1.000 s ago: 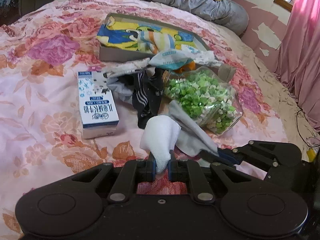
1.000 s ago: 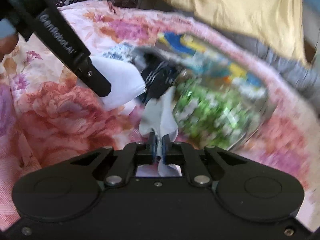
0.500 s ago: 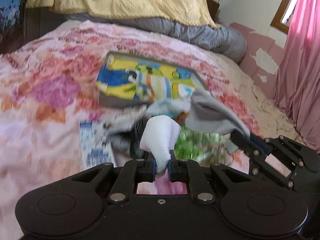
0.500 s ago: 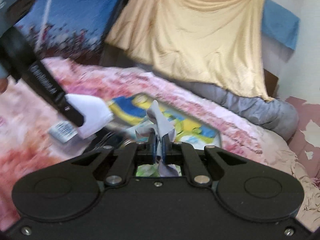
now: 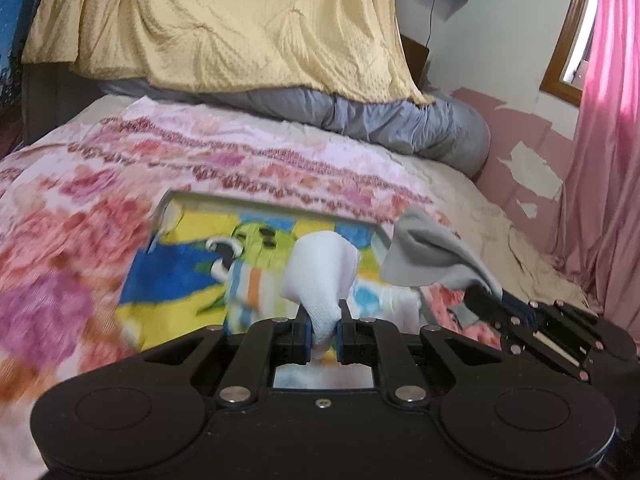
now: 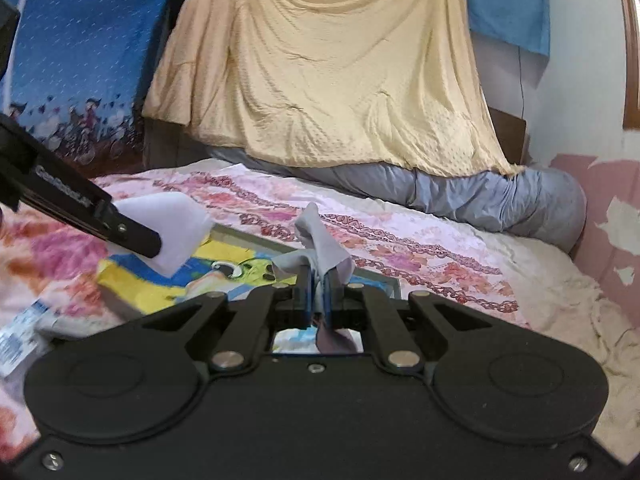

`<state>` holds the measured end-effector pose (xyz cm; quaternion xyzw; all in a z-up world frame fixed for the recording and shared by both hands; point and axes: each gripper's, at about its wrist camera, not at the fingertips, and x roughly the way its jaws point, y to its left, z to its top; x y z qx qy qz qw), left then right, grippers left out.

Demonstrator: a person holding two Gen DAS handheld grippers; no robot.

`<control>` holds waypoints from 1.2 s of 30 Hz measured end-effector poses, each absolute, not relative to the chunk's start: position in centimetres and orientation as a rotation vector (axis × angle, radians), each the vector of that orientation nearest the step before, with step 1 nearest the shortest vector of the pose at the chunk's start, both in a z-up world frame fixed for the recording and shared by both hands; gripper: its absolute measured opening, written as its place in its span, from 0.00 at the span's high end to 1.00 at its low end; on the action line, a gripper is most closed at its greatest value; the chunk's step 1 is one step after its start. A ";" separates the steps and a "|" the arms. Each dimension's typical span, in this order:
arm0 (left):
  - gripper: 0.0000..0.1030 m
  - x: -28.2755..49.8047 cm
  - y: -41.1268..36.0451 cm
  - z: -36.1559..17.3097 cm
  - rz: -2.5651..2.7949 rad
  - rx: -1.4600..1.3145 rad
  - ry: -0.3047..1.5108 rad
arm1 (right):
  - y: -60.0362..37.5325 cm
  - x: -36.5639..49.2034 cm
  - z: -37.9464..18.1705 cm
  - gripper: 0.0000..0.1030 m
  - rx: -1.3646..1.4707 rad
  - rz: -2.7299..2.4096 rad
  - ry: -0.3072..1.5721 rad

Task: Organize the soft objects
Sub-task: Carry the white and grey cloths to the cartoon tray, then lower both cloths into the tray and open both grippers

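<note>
My left gripper (image 5: 322, 326) is shut on a white sock (image 5: 320, 270) and holds it in the air over the near side of a shallow box (image 5: 176, 204) lined with a bright cartoon print. My right gripper (image 6: 318, 294) is shut on a grey sock (image 6: 320, 246), also lifted, just right of the left one. In the left wrist view the grey sock (image 5: 432, 258) hangs from the right gripper (image 5: 486, 298) at the box's right end. In the right wrist view the white sock (image 6: 172, 230) shows at the left gripper's tip (image 6: 154, 246).
The box lies on a floral bedspread (image 5: 80, 208). A grey rolled duvet (image 5: 400, 124) and a yellow blanket (image 5: 240, 24) lie behind it. A pink curtain (image 5: 604, 160) hangs at the right. A blue-and-white carton (image 6: 20, 336) lies at the left.
Both grippers have risen and moved forward with their socks, from over the pile by the jar of green bits to above the cartoon box. The pile has dropped out of view.
</note>
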<state>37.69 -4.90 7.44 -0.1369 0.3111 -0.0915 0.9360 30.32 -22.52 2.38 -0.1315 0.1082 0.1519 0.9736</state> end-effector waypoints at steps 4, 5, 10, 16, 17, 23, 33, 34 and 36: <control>0.89 41.2 -6.0 6.8 -0.180 -0.277 0.614 | -23.1 33.0 0.4 0.99 -0.180 0.273 0.256; 0.89 42.1 -6.5 6.4 -0.178 -0.272 0.617 | -23.4 33.5 -0.1 0.99 -0.173 0.267 0.268; 0.89 45.8 -8.1 4.0 -0.183 -0.292 0.645 | -24.6 35.3 -1.4 0.99 -0.109 0.280 0.309; 0.89 48.6 -10.0 1.2 -0.163 -0.304 0.722 | -26.4 36.1 -2.0 0.99 -0.037 0.281 0.372; 0.89 48.8 -10.2 0.8 -0.161 -0.302 0.737 | -26.6 36.5 -2.4 0.99 -0.028 0.280 0.385; 0.89 49.9 -11.1 -0.7 -0.157 -0.261 0.809 | -27.4 37.6 -3.4 0.99 0.007 0.273 0.439; 0.80 50.9 -12.1 -1.4 -0.123 -0.238 0.891 | -27.3 38.7 -4.0 0.94 -0.005 0.239 0.432; 0.79 50.9 -12.1 -1.4 -0.118 -0.237 0.893 | -27.4 38.7 -4.0 0.91 -0.005 0.241 0.433; 0.73 50.8 -12.1 -1.2 -0.102 -0.233 0.887 | -27.6 38.8 -3.9 0.83 0.001 0.238 0.434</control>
